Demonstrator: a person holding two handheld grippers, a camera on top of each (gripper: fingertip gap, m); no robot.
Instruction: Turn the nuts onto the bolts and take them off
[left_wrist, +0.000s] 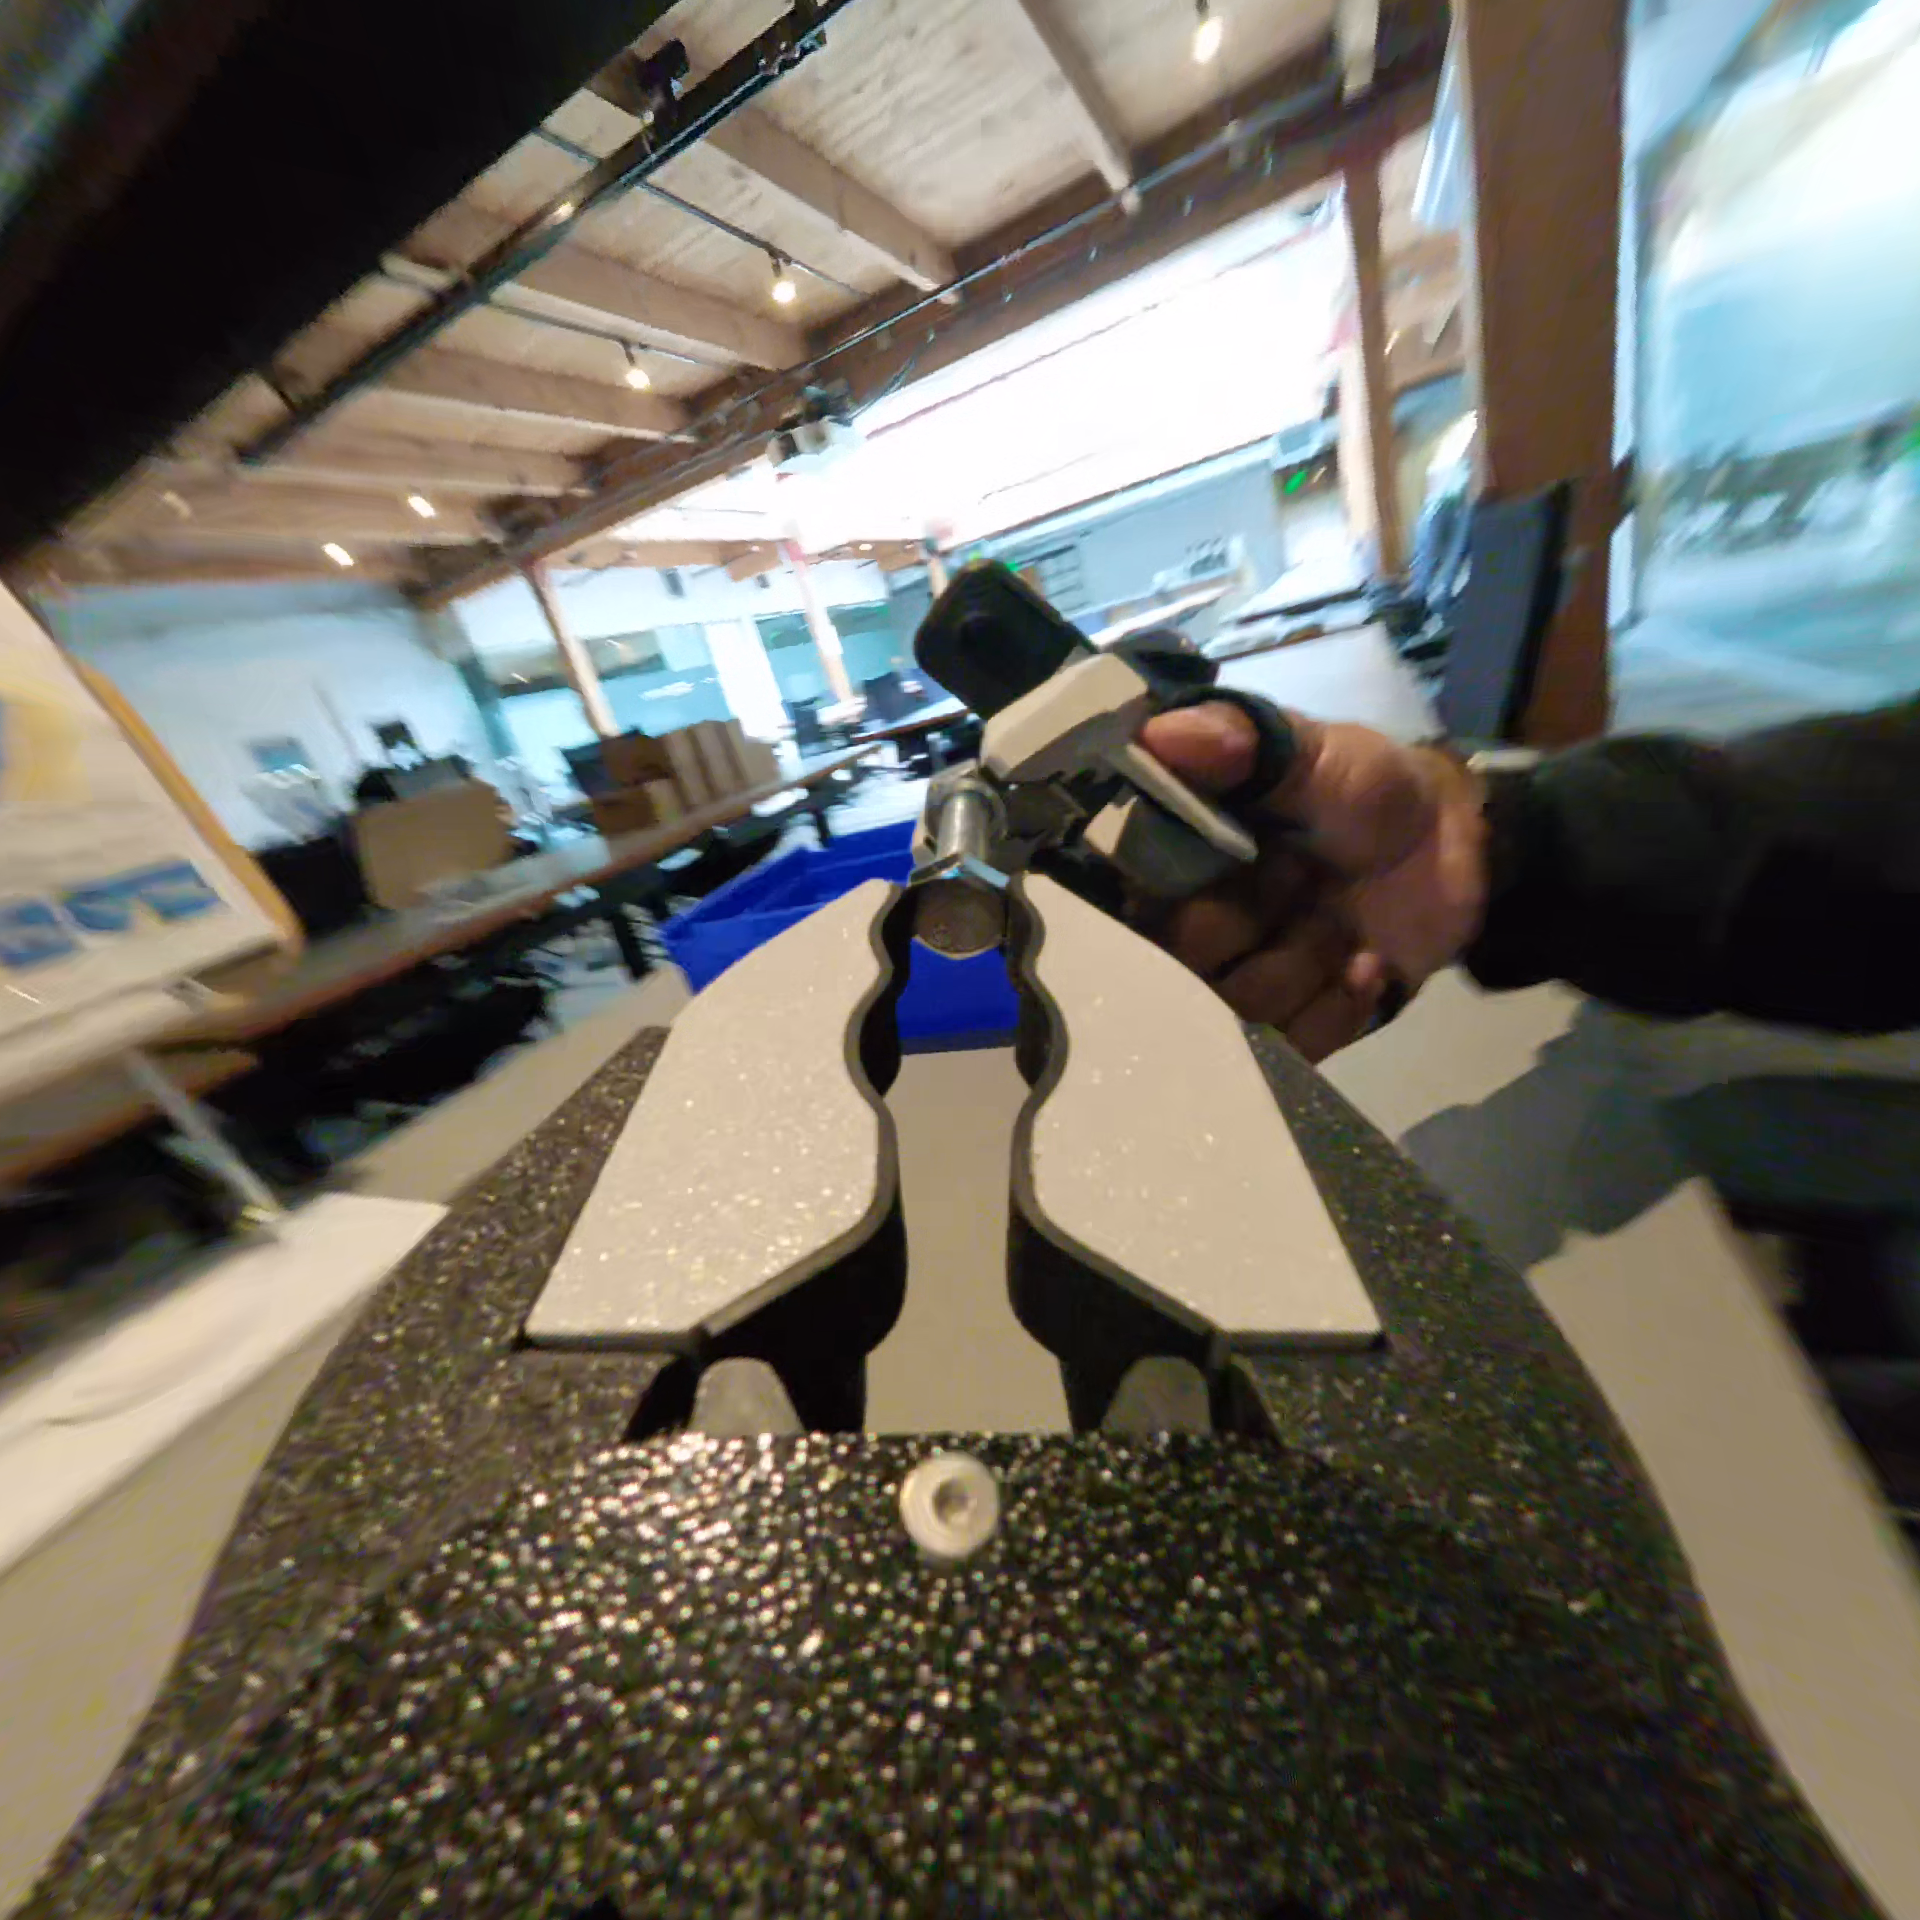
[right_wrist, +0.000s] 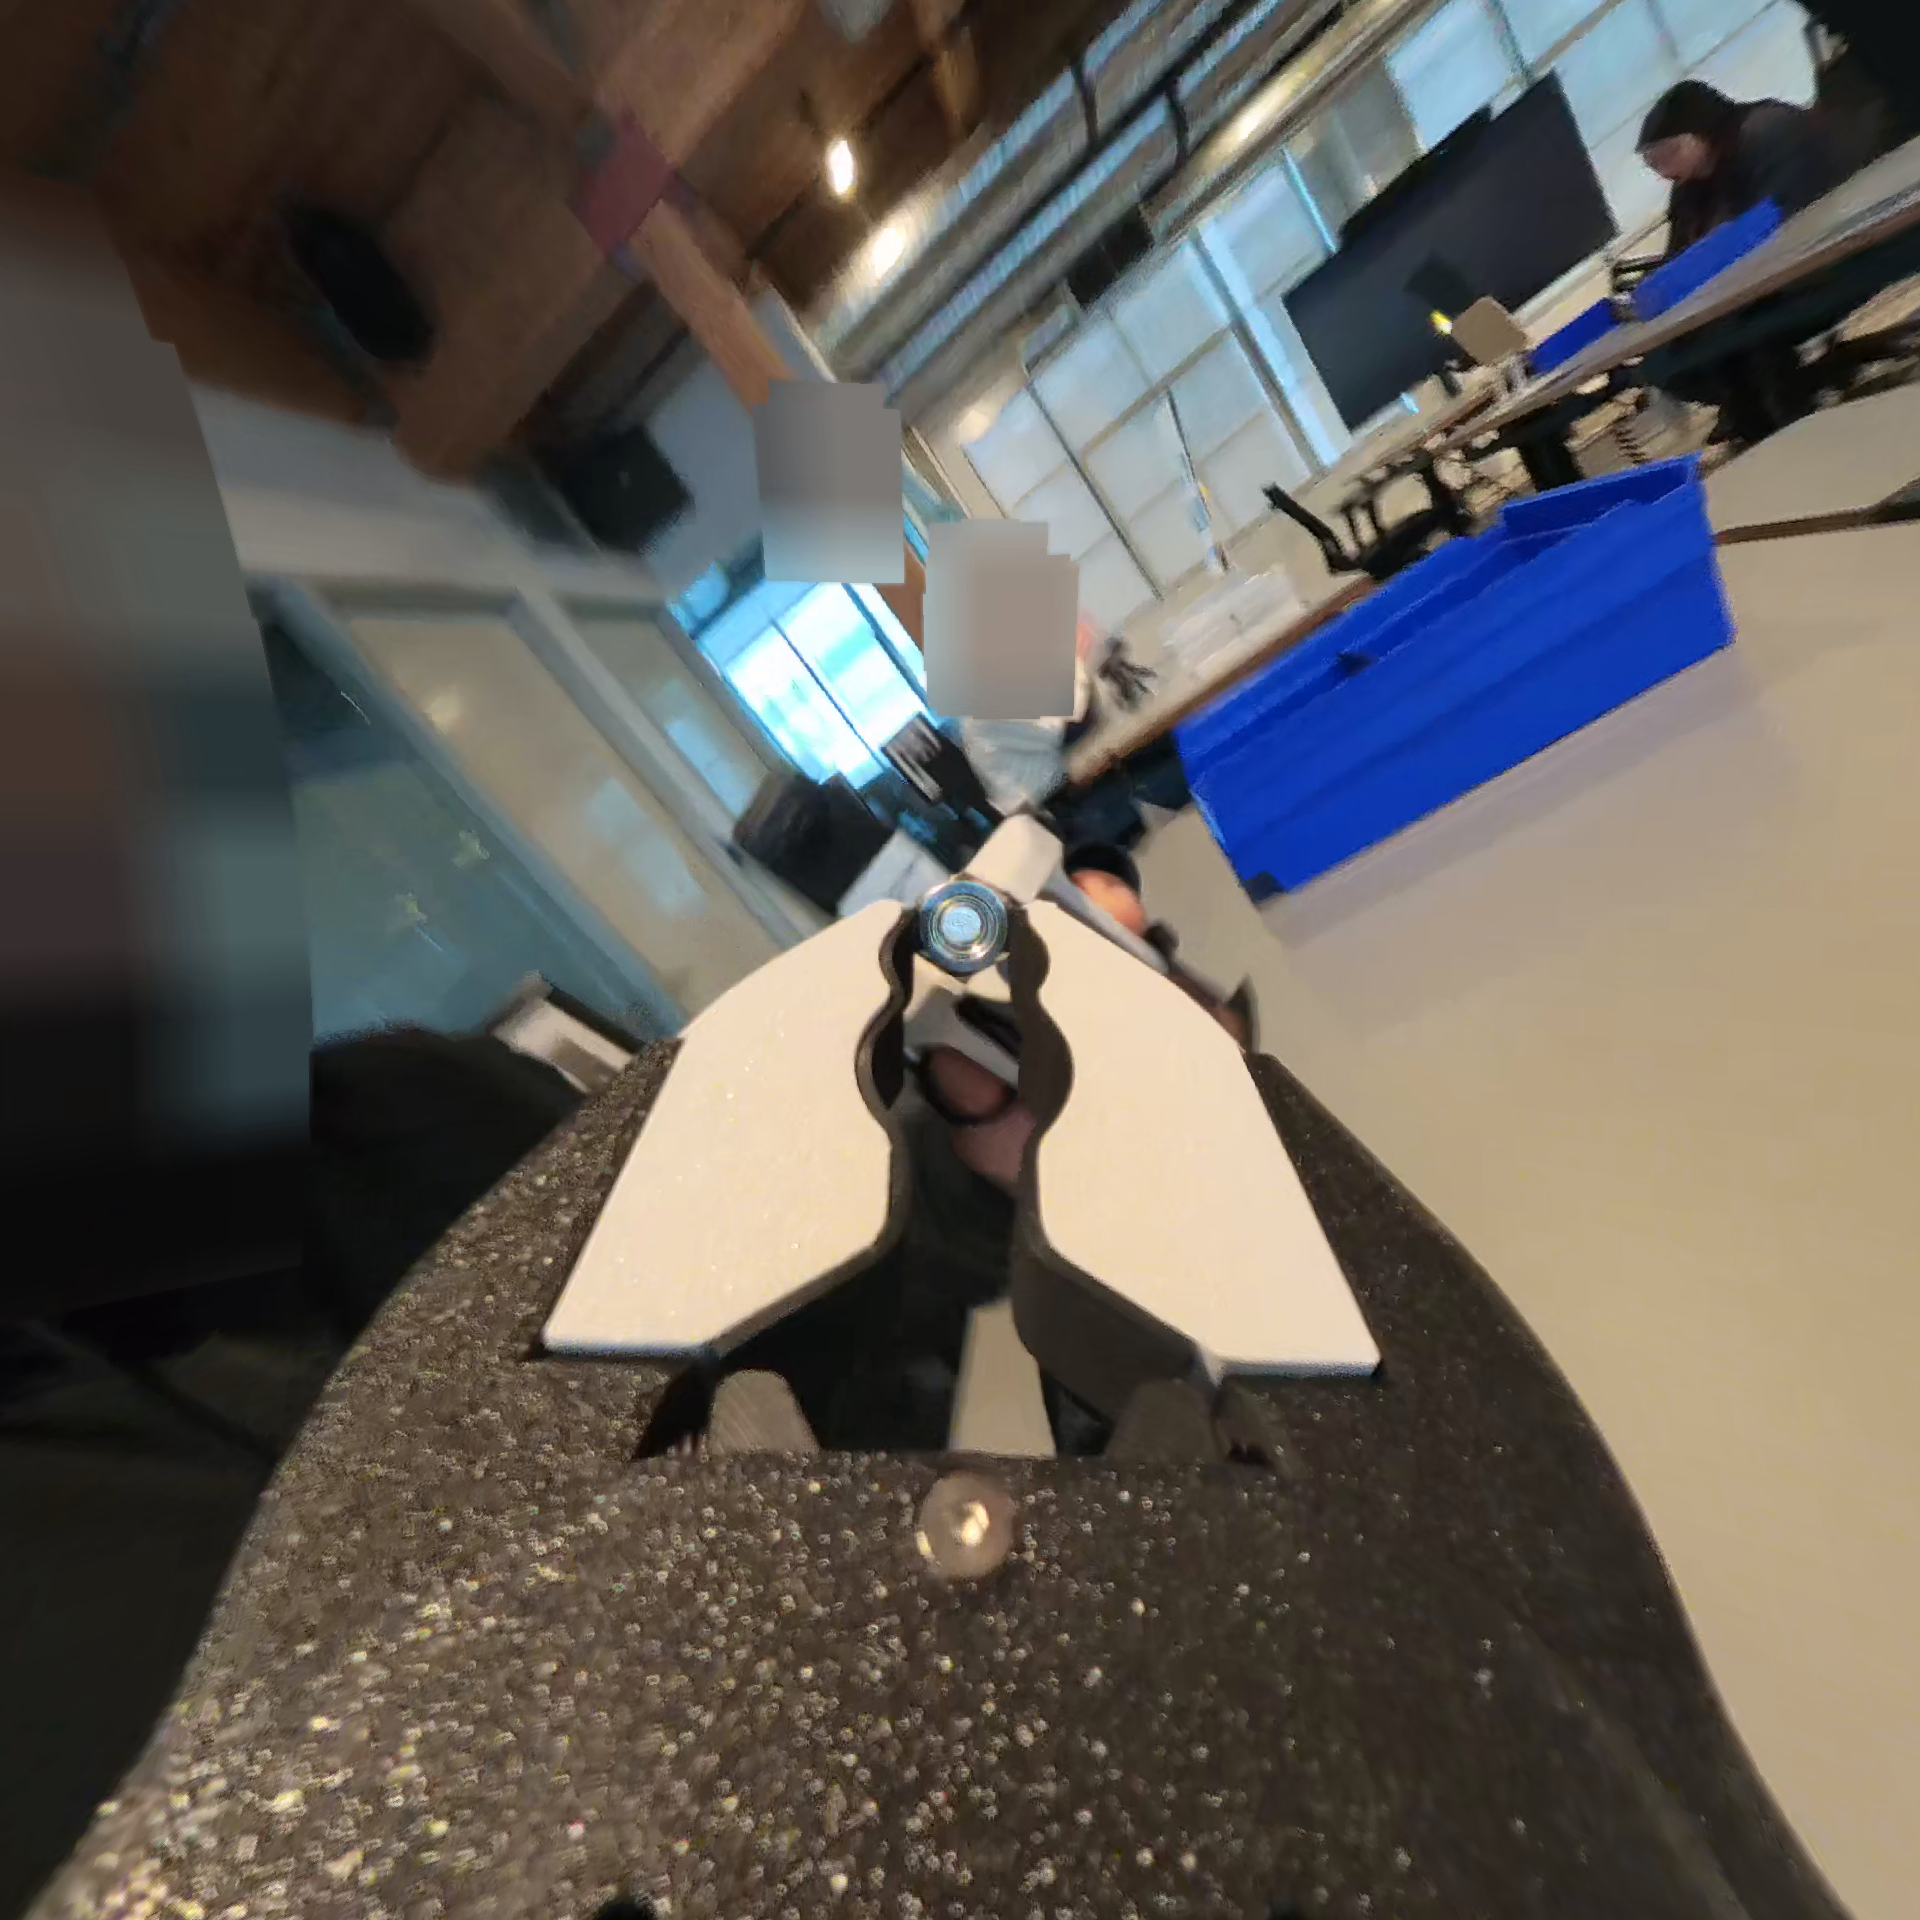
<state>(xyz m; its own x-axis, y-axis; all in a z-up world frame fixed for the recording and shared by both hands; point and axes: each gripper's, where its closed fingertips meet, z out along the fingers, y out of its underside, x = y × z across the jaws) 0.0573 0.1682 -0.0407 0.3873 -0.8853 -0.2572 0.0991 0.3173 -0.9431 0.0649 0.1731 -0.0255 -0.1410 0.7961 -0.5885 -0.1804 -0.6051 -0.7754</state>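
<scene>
My left gripper (left_wrist: 961, 914) is shut on the round head of a silver bolt (left_wrist: 966, 816) and holds it in the air, shaft pointing away. In the left wrist view a hand (left_wrist: 1340, 821) holds my right gripper (left_wrist: 1003, 821), which meets the bolt's shaft from the right, where a silver nut (left_wrist: 958, 871) sits. In the right wrist view my right gripper (right_wrist: 961, 925) is shut on the hex nut (right_wrist: 934, 925), with the bolt's end (right_wrist: 962, 923) showing in its middle. The left gripper (right_wrist: 1023, 854) shows just beyond it.
A blue bin (left_wrist: 790, 904) stands on the grey table (left_wrist: 1455, 1091) behind the grippers; it also shows in the right wrist view (right_wrist: 1455, 675) at the right. A person (right_wrist: 1714, 156) sits at a far table. Long tables with boxes fill the room. My left and right fingertips are right by each other.
</scene>
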